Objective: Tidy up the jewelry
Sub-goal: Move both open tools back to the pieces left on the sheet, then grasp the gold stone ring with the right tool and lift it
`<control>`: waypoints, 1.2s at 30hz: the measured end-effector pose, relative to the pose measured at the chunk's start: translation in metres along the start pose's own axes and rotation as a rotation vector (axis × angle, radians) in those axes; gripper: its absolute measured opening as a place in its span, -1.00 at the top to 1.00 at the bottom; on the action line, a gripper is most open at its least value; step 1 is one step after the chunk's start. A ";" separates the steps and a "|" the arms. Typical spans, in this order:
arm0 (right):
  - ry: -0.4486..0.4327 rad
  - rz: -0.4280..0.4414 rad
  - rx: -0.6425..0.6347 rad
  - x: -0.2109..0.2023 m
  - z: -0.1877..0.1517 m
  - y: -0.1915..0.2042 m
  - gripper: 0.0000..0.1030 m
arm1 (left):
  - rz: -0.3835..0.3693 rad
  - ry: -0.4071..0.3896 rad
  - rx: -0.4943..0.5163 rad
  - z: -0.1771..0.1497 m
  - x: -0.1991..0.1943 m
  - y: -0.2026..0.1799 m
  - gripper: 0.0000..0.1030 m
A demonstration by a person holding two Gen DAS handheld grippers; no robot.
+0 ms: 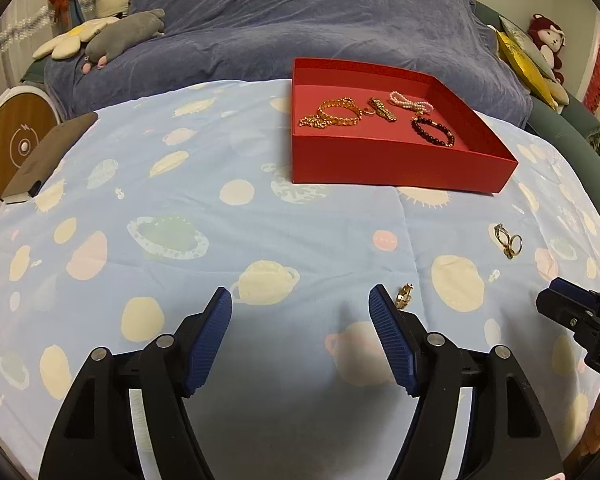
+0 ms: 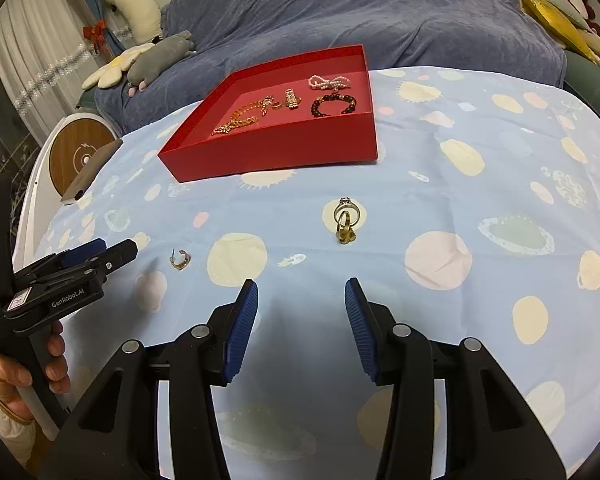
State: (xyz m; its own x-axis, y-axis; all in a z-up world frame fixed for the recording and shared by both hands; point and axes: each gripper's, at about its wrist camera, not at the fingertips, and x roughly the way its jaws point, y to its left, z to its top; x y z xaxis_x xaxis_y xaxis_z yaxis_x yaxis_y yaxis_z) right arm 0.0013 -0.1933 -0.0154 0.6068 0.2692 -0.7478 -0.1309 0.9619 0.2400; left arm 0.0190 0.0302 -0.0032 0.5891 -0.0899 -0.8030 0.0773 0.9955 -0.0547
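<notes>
A red box (image 1: 396,162) (image 2: 276,150) on the planet-print sheet holds a gold chain (image 1: 334,114) (image 2: 240,117), a small gold clasp piece (image 1: 382,109) (image 2: 292,98), a pearl bracelet (image 1: 410,102) (image 2: 329,82) and a dark bead bracelet (image 1: 432,130) (image 2: 334,105). Loose on the sheet lie a cluster of rings (image 1: 509,240) (image 2: 345,220) and a small gold earring (image 1: 404,295) (image 2: 180,259). My left gripper (image 1: 300,300) (image 2: 112,254) stands open and holds nothing, the earring just outside its right fingertip. My right gripper (image 2: 301,290) (image 1: 556,296) is open too, a short way before the rings.
A blue-grey duvet (image 1: 300,28) lies behind the box, with plush toys (image 1: 124,36) at the left and cushions (image 1: 528,60) at the right. A round wooden-topped stand (image 1: 16,140) and a brown flat case (image 1: 48,156) sit at the sheet's left edge. A hand (image 2: 16,376) grips the left gripper's handle.
</notes>
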 end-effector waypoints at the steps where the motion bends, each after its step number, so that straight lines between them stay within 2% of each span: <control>1: -0.002 -0.008 0.001 0.001 0.000 -0.001 0.06 | -0.004 0.005 0.003 0.000 0.001 -0.001 -0.34; 5: -0.012 -0.024 0.007 0.003 0.006 -0.005 0.06 | -0.019 0.007 0.021 -0.001 0.002 -0.006 -0.36; 15: -0.017 -0.034 0.017 0.013 0.015 -0.003 0.06 | -0.048 0.029 0.059 -0.004 0.006 -0.019 -0.54; 27: -0.016 -0.031 0.026 0.014 0.018 0.001 0.06 | -0.100 0.030 0.077 -0.002 0.011 -0.033 -0.54; 29: -0.015 -0.032 0.026 0.015 0.018 0.000 0.06 | -0.107 0.028 0.086 -0.001 0.014 -0.037 -0.51; 31: -0.013 -0.034 0.028 0.015 0.018 -0.001 0.06 | -0.110 0.026 0.094 -0.001 0.017 -0.041 -0.33; 33: -0.013 -0.037 0.034 0.015 0.018 -0.003 0.06 | -0.106 0.032 0.103 -0.001 0.021 -0.044 -0.25; 36: -0.017 -0.043 0.038 0.016 0.020 -0.006 0.06 | -0.100 0.040 0.096 0.000 0.025 -0.045 -0.23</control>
State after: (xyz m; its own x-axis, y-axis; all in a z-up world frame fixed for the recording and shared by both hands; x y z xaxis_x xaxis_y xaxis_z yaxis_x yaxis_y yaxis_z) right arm 0.0278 -0.1961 -0.0166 0.6247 0.2261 -0.7474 -0.0741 0.9700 0.2314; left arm 0.0300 -0.0170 -0.0213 0.5422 -0.1857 -0.8195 0.2117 0.9740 -0.0806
